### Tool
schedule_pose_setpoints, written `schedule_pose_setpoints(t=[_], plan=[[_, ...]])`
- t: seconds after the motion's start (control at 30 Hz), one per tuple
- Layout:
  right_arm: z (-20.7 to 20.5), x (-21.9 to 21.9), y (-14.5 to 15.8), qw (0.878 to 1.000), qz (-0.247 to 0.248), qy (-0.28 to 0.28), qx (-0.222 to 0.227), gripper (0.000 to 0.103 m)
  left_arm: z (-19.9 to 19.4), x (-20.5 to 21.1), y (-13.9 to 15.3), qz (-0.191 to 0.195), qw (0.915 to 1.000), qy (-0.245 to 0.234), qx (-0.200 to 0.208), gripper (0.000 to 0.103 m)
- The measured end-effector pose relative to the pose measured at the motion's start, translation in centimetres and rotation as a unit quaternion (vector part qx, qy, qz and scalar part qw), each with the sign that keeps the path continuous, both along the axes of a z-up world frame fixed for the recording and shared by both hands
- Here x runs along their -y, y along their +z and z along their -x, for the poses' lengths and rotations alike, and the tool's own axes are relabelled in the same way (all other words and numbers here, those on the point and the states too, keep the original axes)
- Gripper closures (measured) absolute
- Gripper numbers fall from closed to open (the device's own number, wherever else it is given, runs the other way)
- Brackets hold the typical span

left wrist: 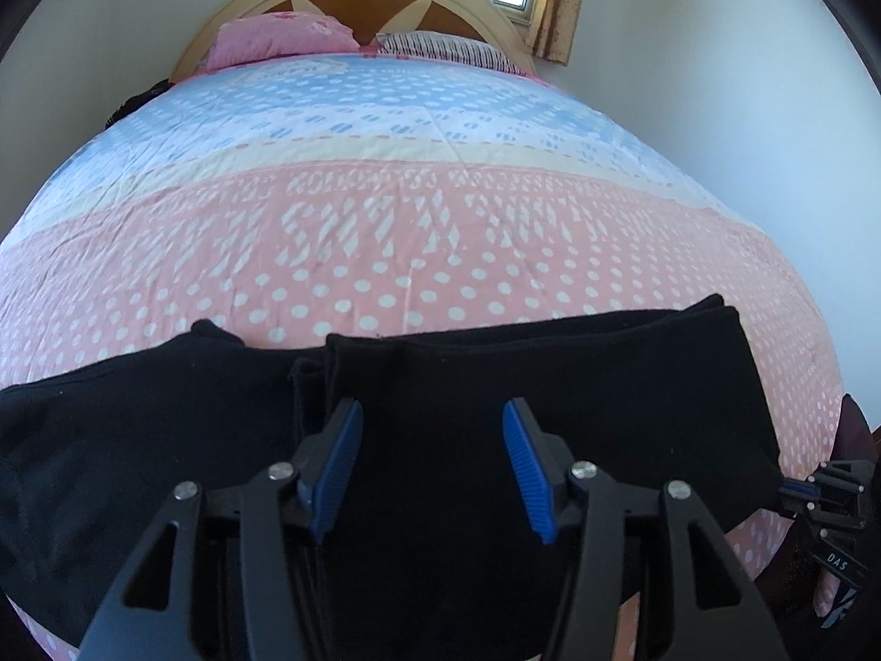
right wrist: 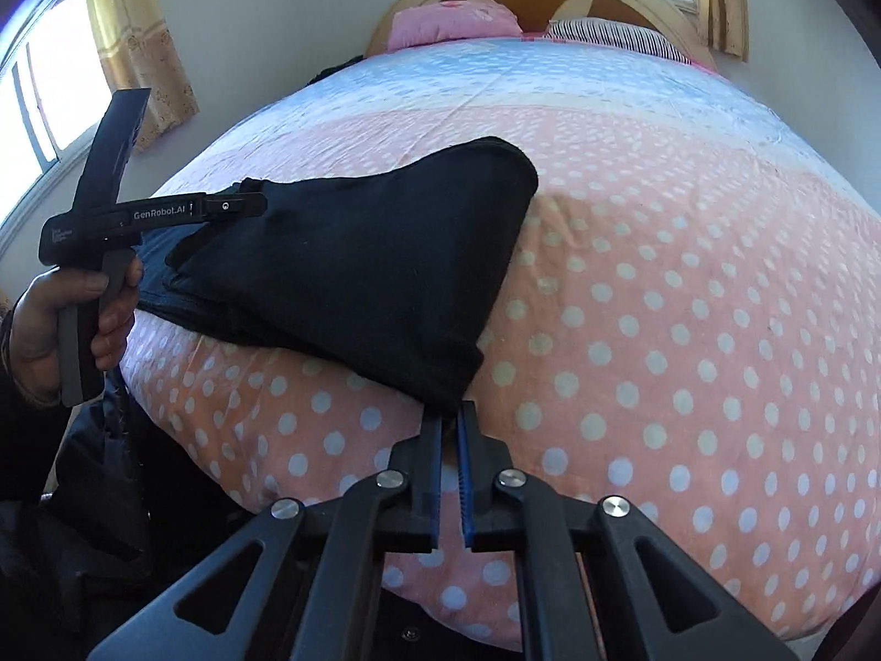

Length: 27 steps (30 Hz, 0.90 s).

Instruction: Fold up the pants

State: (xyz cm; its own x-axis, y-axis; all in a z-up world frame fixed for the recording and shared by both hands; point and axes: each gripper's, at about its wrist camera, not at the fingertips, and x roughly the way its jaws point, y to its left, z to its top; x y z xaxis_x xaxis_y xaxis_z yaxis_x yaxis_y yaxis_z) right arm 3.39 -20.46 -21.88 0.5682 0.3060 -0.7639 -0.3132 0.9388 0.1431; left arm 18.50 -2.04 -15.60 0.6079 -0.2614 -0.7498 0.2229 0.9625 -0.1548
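Fingers of the left gripper [left wrist: 432, 471] stood apart over the folded black fleece pants [left wrist: 550, 385], gripping nothing; the right gripper [right wrist: 452, 424] pinched their near corner at the edge of the pink polka-dotted bedspread [right wrist: 688, 303]. Pulling by that lone corner could undo the stacked layers. Legible writing: "GenRobot.AI" on the left gripper's body, "DAS" beside the right.

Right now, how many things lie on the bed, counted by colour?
Black: 1, the folded pants
Pink: 1, the pink pillow
Striped: 1, the striped pillow
Total: 3 on the dotted bedspread
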Motion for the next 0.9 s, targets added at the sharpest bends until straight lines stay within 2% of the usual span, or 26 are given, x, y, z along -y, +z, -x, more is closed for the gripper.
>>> schedule_pose_setpoints(t=[0.13, 0.23, 0.3, 0.4, 0.47, 0.53, 0.57, 0.6, 0.63, 0.67, 0.7, 0.77, 0.9], plan=[[0.8, 1.5, 1.8, 1.000, 0.020, -0.004, 0.006, 0.098, 0.5, -1.5, 0.9, 0.034, 0.9994, 0.006, -0.003, 0.047], [0.5, 2.2, 3.6, 0.997, 0.042, -0.040, 0.049, 0.097, 1.3, -2.4, 1.5, 0.031, 0.9994, 0.015, 0.010, 0.045], [-0.7, 2.3, 5.0, 0.997, 0.003, -0.037, 0.069, 0.097, 1.5, -2.7, 1.7, 0.040, 0.9989, 0.020, 0.016, 0.042], [-3.1, 0.7, 5.9, 0.994, -0.045, 0.004, 0.097, 0.097, 1.7, -2.7, 2.0, 0.031, 0.9991, 0.017, 0.023, 0.041], [-5.9, -0.8, 5.0, 0.996, -0.045, 0.010, 0.072, 0.097, 1.7, -3.1, 2.0, 0.024, 0.9994, 0.014, 0.021, 0.041], [-8.8, -1.4, 3.1, 0.999, -0.014, -0.007, 0.046, 0.097, 1.8, -4.2, 1.9, 0.010, 0.9995, 0.021, 0.022, 0.041], [-10.2, -1.3, 2.0, 0.999, 0.005, -0.028, 0.032, 0.097, 1.9, -5.1, 2.0, 0.003, 0.9993, 0.027, 0.025, 0.041], [-11.2, -1.1, 1.3, 0.999, -0.003, -0.034, 0.022, 0.097, 2.1, -6.1, 2.0, -0.005, 0.9991, 0.034, 0.026, 0.040], [-11.5, -0.7, 1.3, 0.999, -0.022, -0.036, 0.021, 0.097, 2.2, -7.4, 2.0, -0.016, 0.9986, 0.043, 0.026, 0.039], [-11.3, -0.6, 1.7, 0.999, -0.027, -0.038, 0.025, 0.097, 2.4, -8.7, 2.0, -0.027, 0.9978, 0.054, 0.027, 0.033], [-10.8, -0.8, 2.3, 0.999, -0.023, -0.036, 0.030, 0.097, 2.6, -10.2, 1.9, -0.041, 0.9965, 0.067, 0.029, 0.025], [-9.8, -1.9, 3.4, 0.998, -0.008, -0.028, 0.053, 0.096, 3.0, -13.9, 1.8, -0.069, 0.9919, 0.102, 0.031, 0.023], [-7.7, -5.6, 4.8, 0.996, -0.035, 0.055, 0.066, 0.096, 3.5, -20.8, 1.0, -0.079, 0.9818, 0.172, 0.010, 0.023]])
